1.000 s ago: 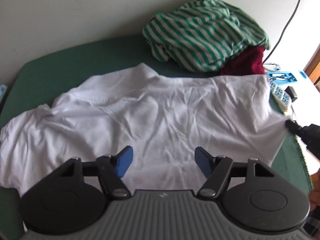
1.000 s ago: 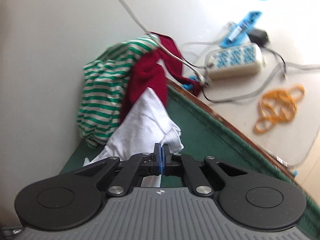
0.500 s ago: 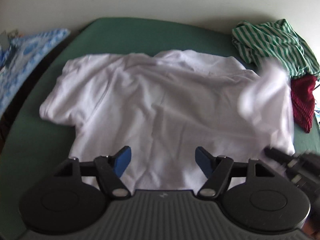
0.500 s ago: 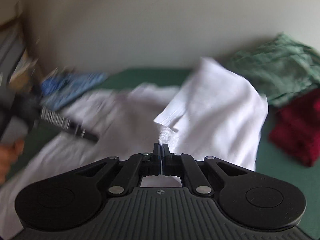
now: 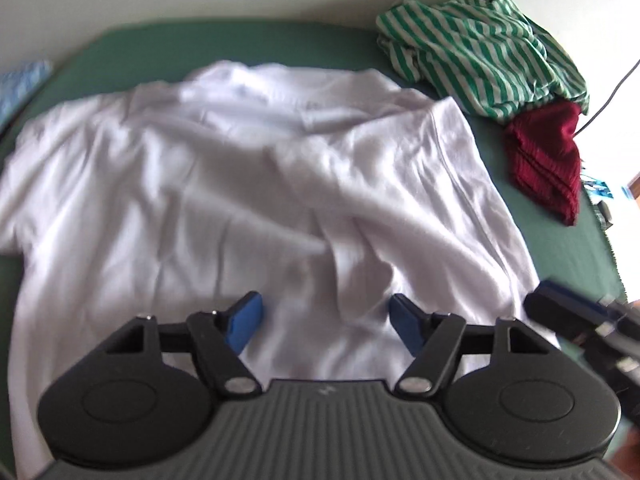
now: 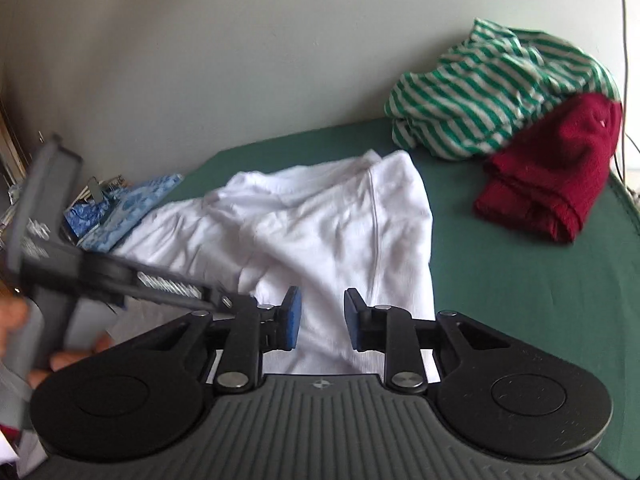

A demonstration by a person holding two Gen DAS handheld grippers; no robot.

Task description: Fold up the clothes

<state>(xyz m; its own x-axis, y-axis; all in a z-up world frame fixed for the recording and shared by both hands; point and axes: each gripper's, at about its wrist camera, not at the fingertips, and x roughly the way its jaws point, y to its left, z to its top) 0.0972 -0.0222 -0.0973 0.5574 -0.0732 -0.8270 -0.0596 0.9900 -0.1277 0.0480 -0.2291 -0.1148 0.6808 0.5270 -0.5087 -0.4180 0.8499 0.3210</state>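
Observation:
A white T-shirt (image 5: 224, 184) lies spread on the green table (image 5: 248, 44), its right side folded over onto the body with the hem seam (image 6: 374, 216) showing. My left gripper (image 5: 325, 320) hovers low over the shirt's near edge; its jaws are closing but still wide, with nothing pinched between the blue pads (image 5: 244, 322). My right gripper (image 6: 322, 318) is opening just above the folded flap, and the pads (image 6: 290, 318) do not press the cloth. Each gripper shows in the other view, the right gripper (image 5: 540, 304) at the right edge and the left gripper (image 6: 224, 300) at the left.
A crumpled green-and-white striped garment (image 5: 480, 36) and a dark red garment (image 5: 548, 156) sit at the table's far right corner. A blue patterned cloth (image 6: 128, 208) lies off the left side. A pale wall (image 6: 240, 60) stands behind, and a hand (image 6: 12, 320) holds the left gripper.
The right gripper carried the shirt's right edge over onto the shirt, then its jaws opened and let the cloth go. The left gripper dropped closer to the shirt.

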